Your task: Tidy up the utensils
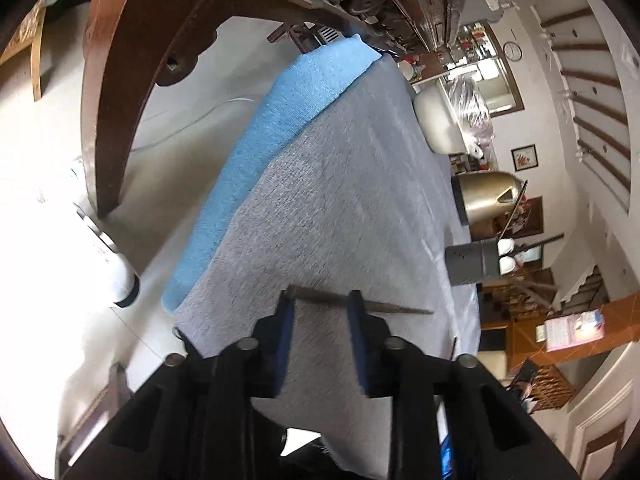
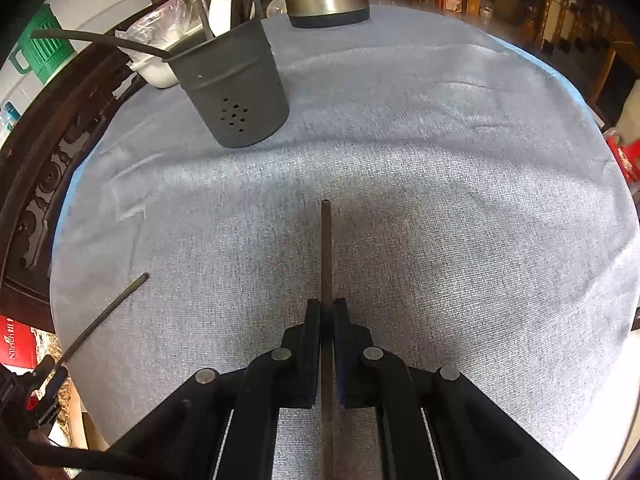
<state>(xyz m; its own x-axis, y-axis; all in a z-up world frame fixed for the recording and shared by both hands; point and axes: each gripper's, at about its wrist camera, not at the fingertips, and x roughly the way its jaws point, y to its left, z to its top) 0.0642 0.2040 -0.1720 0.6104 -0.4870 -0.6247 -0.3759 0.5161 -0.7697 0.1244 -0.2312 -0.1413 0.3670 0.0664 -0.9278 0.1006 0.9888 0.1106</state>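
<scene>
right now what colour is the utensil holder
Dark grey, with small holes near its base; the right wrist view shows it best.

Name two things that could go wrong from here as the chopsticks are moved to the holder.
1. The right gripper pinches its chopstick lengthwise along the fingers, so the stick may slide out when tilted over the holder.
2. The left gripper straddles the other chopstick crosswise without pads clearly pressing on it; closing off-centre could make it pivot or roll on the cloth.
</scene>
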